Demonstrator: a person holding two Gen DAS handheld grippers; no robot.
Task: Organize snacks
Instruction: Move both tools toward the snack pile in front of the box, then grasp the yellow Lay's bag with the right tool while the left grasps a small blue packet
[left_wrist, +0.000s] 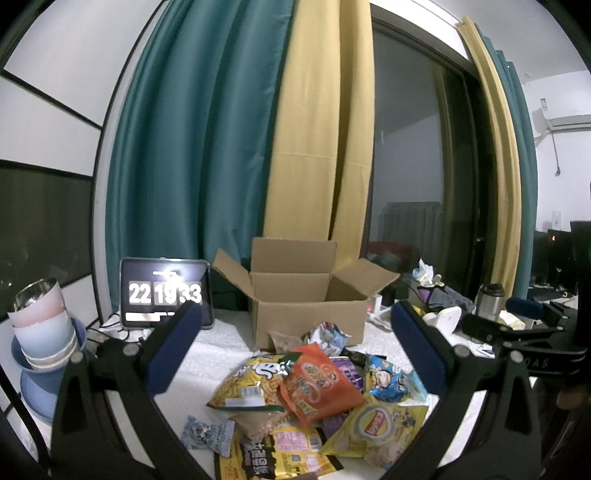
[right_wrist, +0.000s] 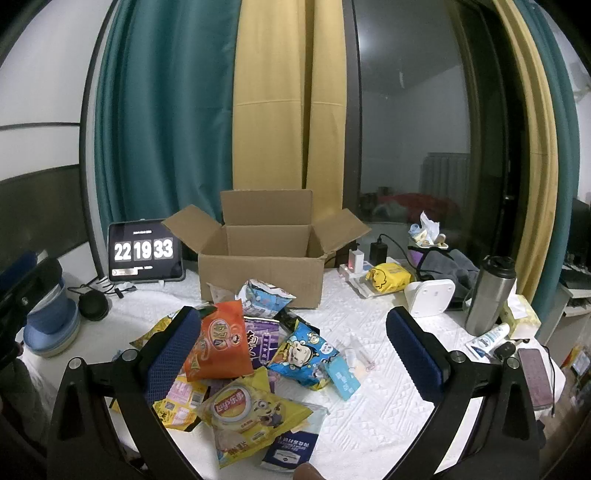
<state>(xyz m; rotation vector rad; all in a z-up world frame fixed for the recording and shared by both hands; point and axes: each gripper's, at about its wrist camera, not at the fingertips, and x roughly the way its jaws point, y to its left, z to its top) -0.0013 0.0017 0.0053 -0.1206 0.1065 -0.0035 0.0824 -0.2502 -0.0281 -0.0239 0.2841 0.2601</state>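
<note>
Both your left gripper (left_wrist: 295, 354) and right gripper (right_wrist: 291, 350) hover spread wide, holding nothing. Snack pile (right_wrist: 240, 354) sits just before the open cardboard box (right_wrist: 260, 269). Bags are probably light, crinkly, slippery; pinch the orange bag (right_wrist: 218, 345) by its sealed edge, gently.
</note>
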